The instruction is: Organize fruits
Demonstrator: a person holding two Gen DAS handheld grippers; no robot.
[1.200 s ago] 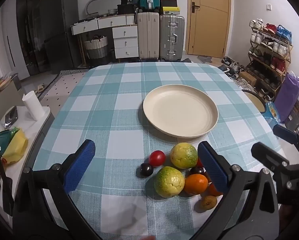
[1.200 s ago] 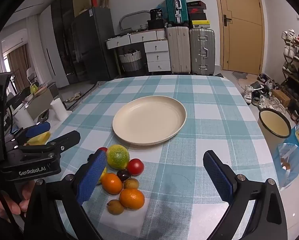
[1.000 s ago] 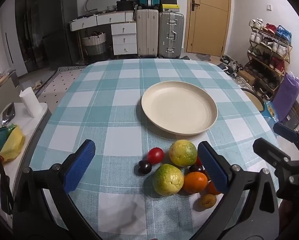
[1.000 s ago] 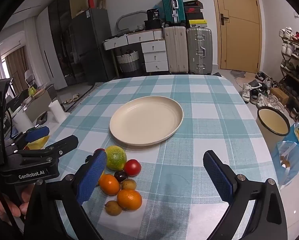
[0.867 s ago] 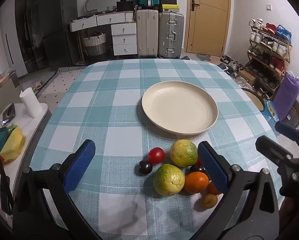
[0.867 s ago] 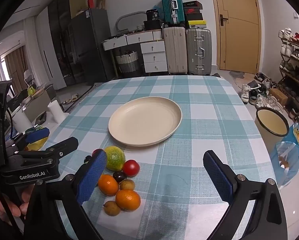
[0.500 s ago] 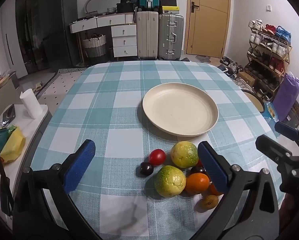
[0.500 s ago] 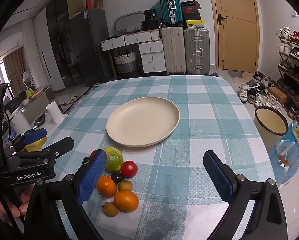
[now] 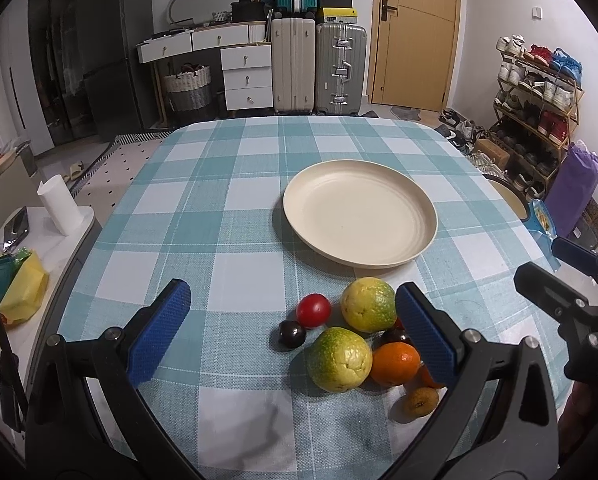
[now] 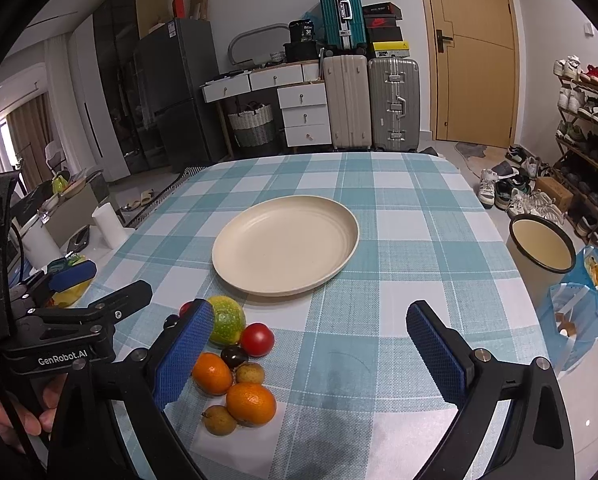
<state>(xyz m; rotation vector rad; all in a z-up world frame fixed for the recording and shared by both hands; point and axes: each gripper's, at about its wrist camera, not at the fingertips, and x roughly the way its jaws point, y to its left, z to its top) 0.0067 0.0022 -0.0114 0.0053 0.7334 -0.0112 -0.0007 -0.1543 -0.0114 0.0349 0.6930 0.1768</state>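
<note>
Left claw (image 9: 291,330), jaws spread wide and holding nothing, hovers low over the fruit cluster (image 9: 355,344); right claw (image 10: 311,352), likewise spread and bare, has the cluster at its 9 o'clock. The cluster comprises two yellow-green citrus, oranges, red tomatoes, dark plums and small brown fruits, touching one another. Cream plate (image 9: 423,216) lies bare at 12 o'clock, just beyond. Checked worktop (image 9: 203,216) stays open toward 10 o'clock.

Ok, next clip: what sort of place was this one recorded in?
Most likely a lived-in home, a dining or entry area. A table with a checked cloth stands in front of a fridge, stacked suitcases beside a door, and a shoe rack full of shoes.
</note>
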